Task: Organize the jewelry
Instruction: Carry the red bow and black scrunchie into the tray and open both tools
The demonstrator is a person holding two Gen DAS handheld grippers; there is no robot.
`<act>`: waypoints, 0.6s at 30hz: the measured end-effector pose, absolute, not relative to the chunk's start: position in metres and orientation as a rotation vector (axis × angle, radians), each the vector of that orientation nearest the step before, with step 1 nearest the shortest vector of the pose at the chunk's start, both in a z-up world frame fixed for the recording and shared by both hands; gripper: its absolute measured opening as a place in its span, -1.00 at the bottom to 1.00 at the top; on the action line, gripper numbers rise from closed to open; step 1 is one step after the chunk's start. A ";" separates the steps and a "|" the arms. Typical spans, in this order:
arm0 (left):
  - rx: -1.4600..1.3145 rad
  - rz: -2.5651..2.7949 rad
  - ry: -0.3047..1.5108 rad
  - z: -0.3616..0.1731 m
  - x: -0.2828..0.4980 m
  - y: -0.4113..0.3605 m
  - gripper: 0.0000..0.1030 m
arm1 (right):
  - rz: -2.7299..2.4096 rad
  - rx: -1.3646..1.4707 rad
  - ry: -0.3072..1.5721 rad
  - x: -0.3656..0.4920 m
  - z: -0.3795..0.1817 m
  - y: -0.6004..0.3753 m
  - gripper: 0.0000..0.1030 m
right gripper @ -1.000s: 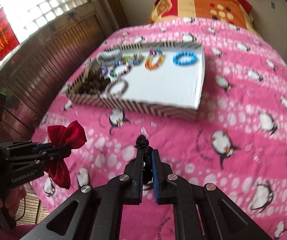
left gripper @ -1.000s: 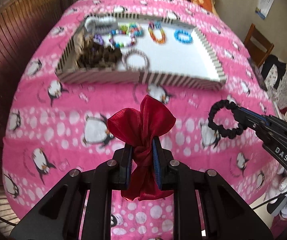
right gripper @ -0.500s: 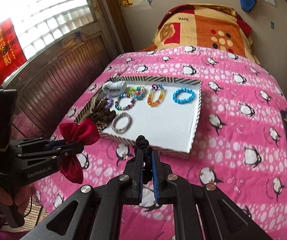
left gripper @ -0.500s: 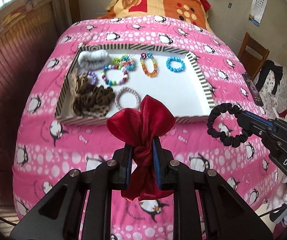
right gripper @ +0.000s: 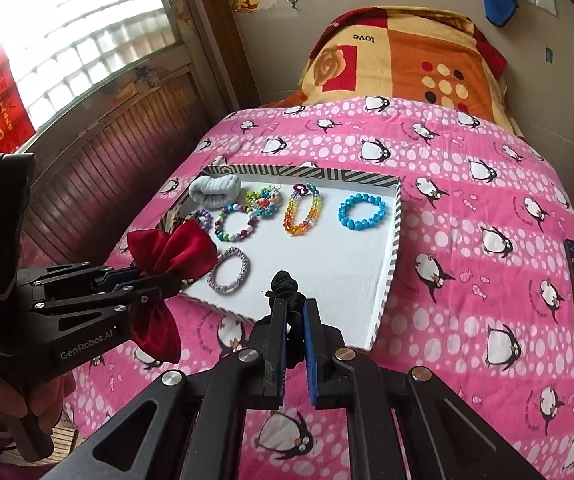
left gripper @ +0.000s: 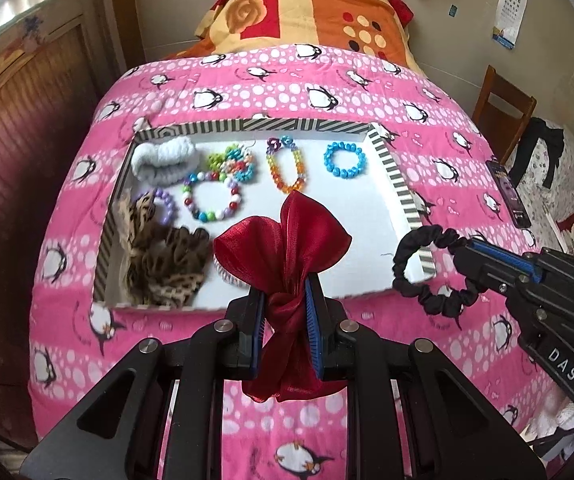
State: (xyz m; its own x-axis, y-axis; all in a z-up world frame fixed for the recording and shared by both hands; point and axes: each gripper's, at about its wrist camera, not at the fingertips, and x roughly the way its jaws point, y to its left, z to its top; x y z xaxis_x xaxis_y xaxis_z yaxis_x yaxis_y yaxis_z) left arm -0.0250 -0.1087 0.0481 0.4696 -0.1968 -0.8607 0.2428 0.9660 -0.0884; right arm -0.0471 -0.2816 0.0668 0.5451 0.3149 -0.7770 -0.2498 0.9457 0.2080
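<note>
Two tongs were seen above a bed covered with a pink penguin blanket (left gripper: 367, 92). The left tongs (left gripper: 285, 312) were closed tightly on the knot of a red ribbon bow (left gripper: 283, 236), which was held in the lower middle of the left wrist view, in front of the near edge of a striped tray (left gripper: 391, 172). In the right wrist view the same bow (right gripper: 171, 250) was seen at the left, over the tray's near left corner. The right tongs (right gripper: 295, 332) were closed on a black scrunchie (right gripper: 285, 282); in the left wrist view its loop (left gripper: 433, 268) hung at the right, over the tray's near right corner.

Inside the tray, in the upper middle of the frame, a blue bead bracelet (left gripper: 345, 159), an orange bead bracelet (left gripper: 287, 170), a multicoloured bead bracelet (left gripper: 213, 198), a white scrunchie (left gripper: 165, 160) and a leopard scrunchie (left gripper: 167, 264) were laid. A grey bracelet (right gripper: 229, 270) was laid nearer the front.
</note>
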 end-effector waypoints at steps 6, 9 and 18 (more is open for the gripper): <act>0.028 -0.286 1.068 0.042 0.000 -0.114 -0.67 | 0.327 0.081 0.967 -0.027 0.057 -0.283 -0.86; 0.021 -0.292 1.087 0.036 0.011 -0.118 -0.67 | 0.326 0.087 0.987 -0.014 0.049 -0.284 -0.86; 0.038 -0.300 1.162 0.007 0.042 -0.135 -0.67 | 0.279 0.094 1.083 0.030 0.006 -0.294 -0.86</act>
